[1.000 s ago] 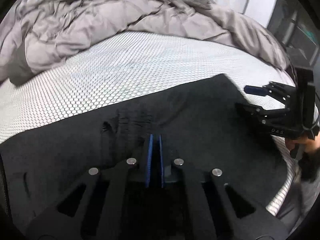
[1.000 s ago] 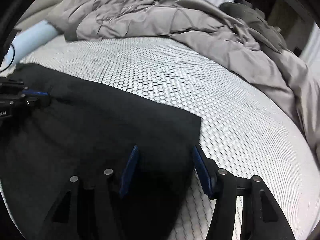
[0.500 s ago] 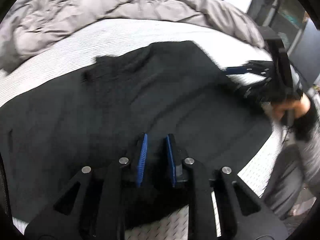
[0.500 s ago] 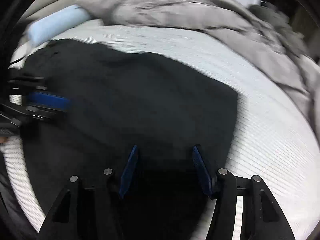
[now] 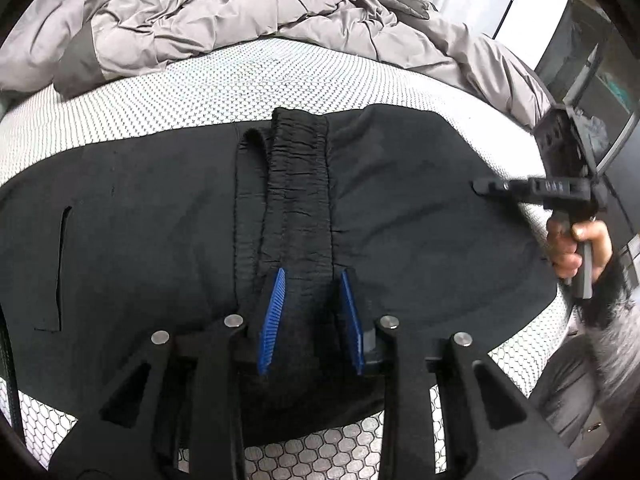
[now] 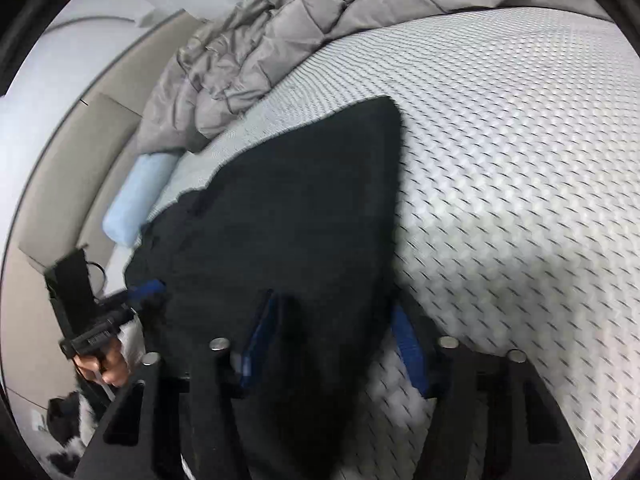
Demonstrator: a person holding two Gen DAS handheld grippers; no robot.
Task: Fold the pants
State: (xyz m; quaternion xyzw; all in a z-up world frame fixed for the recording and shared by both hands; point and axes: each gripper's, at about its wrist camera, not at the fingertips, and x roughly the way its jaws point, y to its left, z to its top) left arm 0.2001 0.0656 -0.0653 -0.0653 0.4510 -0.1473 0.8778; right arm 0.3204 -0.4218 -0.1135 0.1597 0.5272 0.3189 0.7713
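a bedroom in a home: a bed with a white honeycomb-patterned mattress cover, a rumpled grey quilted duvet pushed toward its far side, a padded beige headboard and a pale blue pillow beside it.

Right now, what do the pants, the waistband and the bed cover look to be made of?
Pants: thin woven fabric, matte black; it lies in soft, shallow creases.
Waistband: same cloth gathered over elastic, judging by the tight cross-ribs and stitch lines.
Bed cover: white textile, possibly a knit mesh; a small honeycomb pattern with dark dots shows all over.
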